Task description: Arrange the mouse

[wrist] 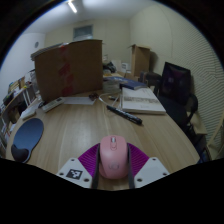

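Note:
A pink computer mouse (112,157) sits between my gripper's (112,172) two fingers, its nose pointing away from me. The magenta pads (90,156) press against both of its sides, so the fingers are shut on it. The mouse is held above the wooden desk (95,125). A dark blue mouse mat (27,137) lies on the desk to the left, beyond the fingers. The rear of the mouse is hidden at the base of the fingers.
A large cardboard box (68,68) stands at the back left of the desk. A black pen-like item (125,114) lies ahead. A white keyboard or papers (142,99) lie at the back right, with a black chair (176,80) beside them.

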A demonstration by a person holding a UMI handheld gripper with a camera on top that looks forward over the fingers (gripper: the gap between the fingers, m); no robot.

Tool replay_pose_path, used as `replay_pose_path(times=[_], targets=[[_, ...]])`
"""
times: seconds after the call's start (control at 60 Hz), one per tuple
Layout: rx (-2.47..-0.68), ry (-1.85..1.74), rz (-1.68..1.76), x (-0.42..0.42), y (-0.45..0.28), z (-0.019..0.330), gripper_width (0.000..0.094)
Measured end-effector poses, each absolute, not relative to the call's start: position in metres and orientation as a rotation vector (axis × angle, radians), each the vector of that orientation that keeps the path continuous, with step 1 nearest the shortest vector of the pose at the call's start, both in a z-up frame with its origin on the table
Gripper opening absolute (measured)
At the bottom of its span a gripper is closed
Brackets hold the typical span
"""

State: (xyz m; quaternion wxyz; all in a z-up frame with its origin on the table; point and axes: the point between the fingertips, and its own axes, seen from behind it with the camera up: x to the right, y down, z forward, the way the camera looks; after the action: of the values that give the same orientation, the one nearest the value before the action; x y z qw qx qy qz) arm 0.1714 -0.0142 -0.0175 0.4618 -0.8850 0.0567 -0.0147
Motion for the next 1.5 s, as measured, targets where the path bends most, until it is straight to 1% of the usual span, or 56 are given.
replay_pose_path(times=[0.017,0.05,0.1,0.133,0.15,0.25,0.283,0.367,0.417,0.467,0.517,0.567,0.683,0.75,0.783,0.933,0.95,0.983,1.017,1.033,1.05,1.067,1.083,1.1,1.133,1.167,1.183,1.2,1.283,1.3,1.317,1.5], targets=[[-2.187,0.152,-0.036,0.172,-0.014,-0.018,0.0405],[-2.2,0.176,-0.028,0.172,-0.014,-0.017,0.0365],[-2.224,0.233,-0.009,0.173,-0.015,-0.014,0.0353],[-2.221,0.262,-0.005,0.176,-0.016,-0.005,0.0358],[-2.208,0.274,-0.011,0.178,-0.015,0.004,0.0327],[-2.062,0.299,-0.054,0.174,-0.004,0.09,0.0326],[-2.013,0.292,-0.059,0.161,0.006,0.127,0.0324],[-1.899,0.242,-0.067,0.118,0.024,0.197,0.0322],[-1.861,0.193,-0.042,0.076,0.034,0.222,0.0323],[-1.844,0.141,-0.004,0.022,0.047,0.233,0.0323],[-1.853,0.086,0.034,-0.029,0.054,0.226,0.0323],[-1.879,0.039,0.063,-0.075,0.058,0.206,0.0322],[-2.011,-0.05,0.087,-0.158,0.06,0.121,0.0321],[-2.085,-0.09,0.074,-0.182,0.059,0.07,0.0323],[-2.117,-0.102,0.067,-0.186,0.056,0.052,0.0324],[-2.221,-0.112,0.026,-0.191,0.047,-0.006,0.0325],[-2.239,-0.113,0.022,-0.191,0.044,-0.013,0.034],[-2.206,-0.106,0.025,-0.191,0.048,-0.01,0.0335],[-2.209,-0.11,0.026,-0.192,0.047,-0.011,0.0357],[-2.217,-0.114,0.025,-0.191,0.047,-0.011,0.0408],[-2.223,-0.117,0.025,-0.192,0.047,-0.012,0.0382],[-2.223,-0.117,0.028,-0.191,0.048,-0.011,0.0462],[-2.227,-0.116,0.031,-0.191,0.049,-0.011,0.0435],[-2.233,-0.114,0.035,-0.192,0.049,-0.012,0.0503],[-2.247,-0.117,0.048,-0.193,0.049,-0.012,0.0547],[-2.28,-0.12,0.071,-0.195,0.045,-0.015,0.0531],[-2.286,-0.118,0.083,-0.195,0.044,-0.014,0.0553],[-2.297,-0.117,0.099,-0.196,0.042,-0.012,0.0628],[-2.317,-0.112,0.17,-0.198,0.03,0.0,0.0887],[-2.313,-0.118,0.175,-0.197,0.027,0.005,0.0844],[-2.309,-0.124,0.173,-0.196,0.022,0.008,0.0828],[-2.291,-0.158,0.201,-0.169,-0.047,0.077,0.0838]])
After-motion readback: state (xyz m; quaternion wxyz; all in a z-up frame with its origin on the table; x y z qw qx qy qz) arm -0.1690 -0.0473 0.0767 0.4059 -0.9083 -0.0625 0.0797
